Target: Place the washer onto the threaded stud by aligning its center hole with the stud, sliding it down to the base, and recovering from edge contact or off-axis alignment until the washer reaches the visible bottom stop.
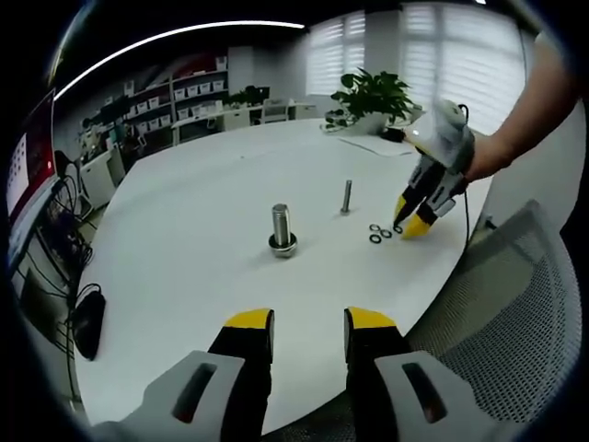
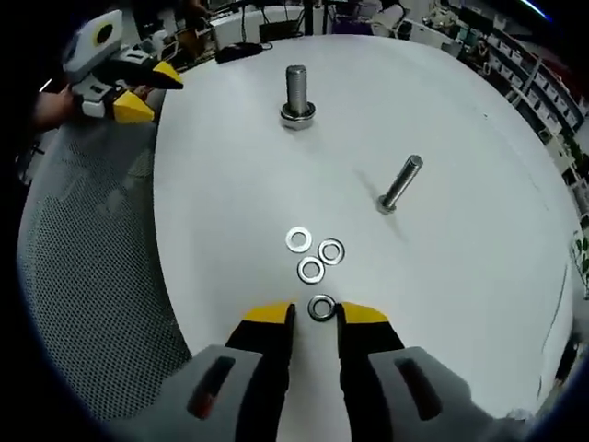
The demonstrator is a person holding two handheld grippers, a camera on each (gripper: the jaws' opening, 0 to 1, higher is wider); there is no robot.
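In the left gripper view, the left gripper (image 1: pixel 308 319) hovered over the near edge of the white table (image 1: pixel 184 230), its yellow-tipped jaws apart and holding nothing. Ahead of it a thick stud (image 1: pixel 282 226) stood upright on its wide base near the middle of the table. Farther right stood a thin bolt (image 1: pixel 346 196), and beside it lay a small group of washers (image 1: pixel 379 233). The right gripper (image 1: pixel 408 224) came down on that group from the right, its tips just at the washers.

In the right gripper view, the left gripper (image 2: pixel 143 90) showed at the upper left, off the table's edge. Three washers lay close together, and a fourth washer (image 2: pixel 321 308) lay flat on the table between the right gripper's (image 2: pixel 313 315) tips. The jaws were narrowly apart around it; whether they pressed it cannot be told.
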